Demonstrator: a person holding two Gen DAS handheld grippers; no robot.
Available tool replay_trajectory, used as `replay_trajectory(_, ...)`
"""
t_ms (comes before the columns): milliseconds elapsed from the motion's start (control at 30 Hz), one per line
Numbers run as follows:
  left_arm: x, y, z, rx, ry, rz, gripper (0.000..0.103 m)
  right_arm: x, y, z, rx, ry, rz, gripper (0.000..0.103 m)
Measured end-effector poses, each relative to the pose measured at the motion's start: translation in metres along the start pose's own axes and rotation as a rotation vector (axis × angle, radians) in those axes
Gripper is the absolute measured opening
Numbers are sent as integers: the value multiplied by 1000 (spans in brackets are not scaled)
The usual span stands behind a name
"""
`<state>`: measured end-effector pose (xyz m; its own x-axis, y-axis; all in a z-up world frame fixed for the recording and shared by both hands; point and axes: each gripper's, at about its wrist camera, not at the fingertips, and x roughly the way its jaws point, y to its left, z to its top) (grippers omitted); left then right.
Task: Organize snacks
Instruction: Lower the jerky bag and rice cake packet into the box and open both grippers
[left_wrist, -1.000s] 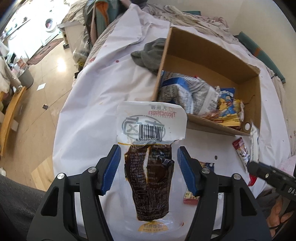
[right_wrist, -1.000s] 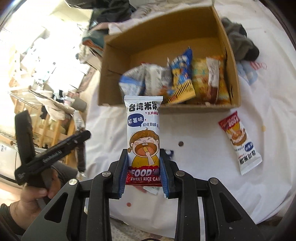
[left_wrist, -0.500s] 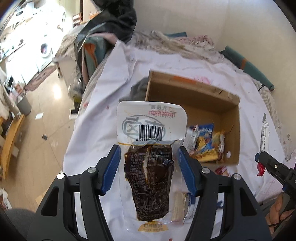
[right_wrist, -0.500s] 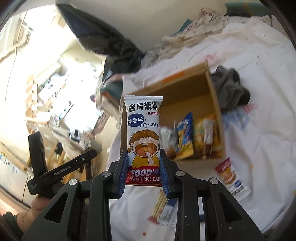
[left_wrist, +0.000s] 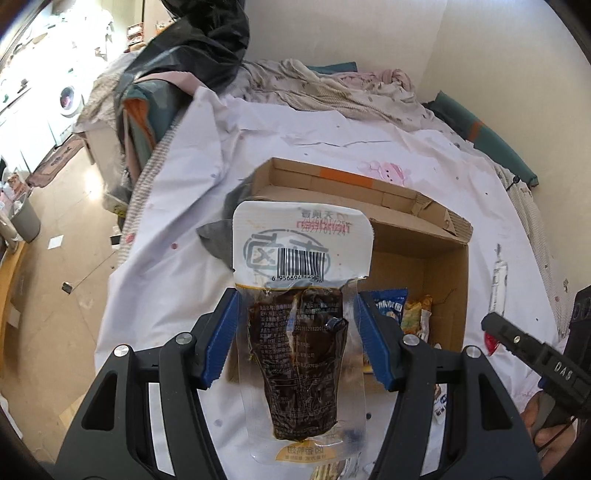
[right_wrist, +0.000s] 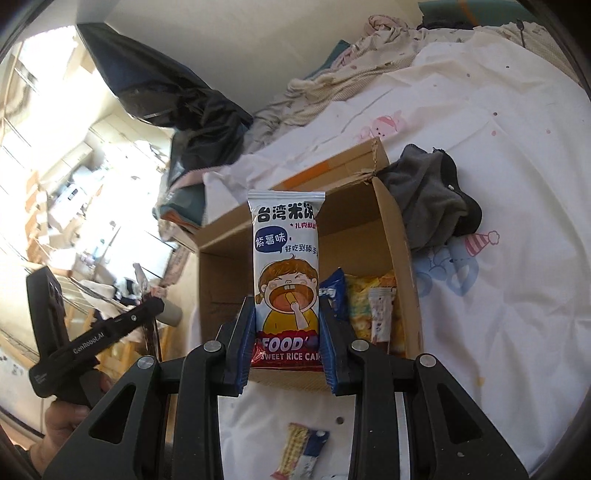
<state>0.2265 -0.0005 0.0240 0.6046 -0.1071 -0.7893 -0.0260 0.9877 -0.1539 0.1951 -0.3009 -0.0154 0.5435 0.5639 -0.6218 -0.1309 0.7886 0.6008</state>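
My left gripper (left_wrist: 297, 338) is shut on a clear pouch of dark braised snack (left_wrist: 301, 325) with a white barcode top, held above the white sheet. My right gripper (right_wrist: 286, 341) is shut on a white sweet rice cake packet (right_wrist: 286, 273) with a cartoon child. Both are held up in front of the open cardboard box (left_wrist: 448, 273), which also shows in the right wrist view (right_wrist: 400, 236). Several snack packets (right_wrist: 364, 299) lie in the box. A small wafer packet (right_wrist: 301, 452) lies on the sheet below my right gripper.
A grey cloth (right_wrist: 430, 192) lies against the box's side. Crumpled bedding (left_wrist: 332, 88) and a dark bag (left_wrist: 199, 48) are piled at the far end. The bed edge drops to the floor (left_wrist: 62, 236) on the left. The other hand-held gripper (left_wrist: 535, 358) shows at right.
Both grippers have risen and pulled back from the box with their packets still gripped. The box now looks smaller and farther, and more of the room shows.
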Motion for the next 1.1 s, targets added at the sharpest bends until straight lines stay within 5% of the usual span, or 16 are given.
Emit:
replay_trajectory(633, 94, -26, -12, 68, 84, -35, 60, 67, -15, -21, -21, 199, -198, 33)
replay_trajectory(1100, 94, -25, -12, 63, 91, -44, 64, 70, -25, -21, 41, 225, -167, 37)
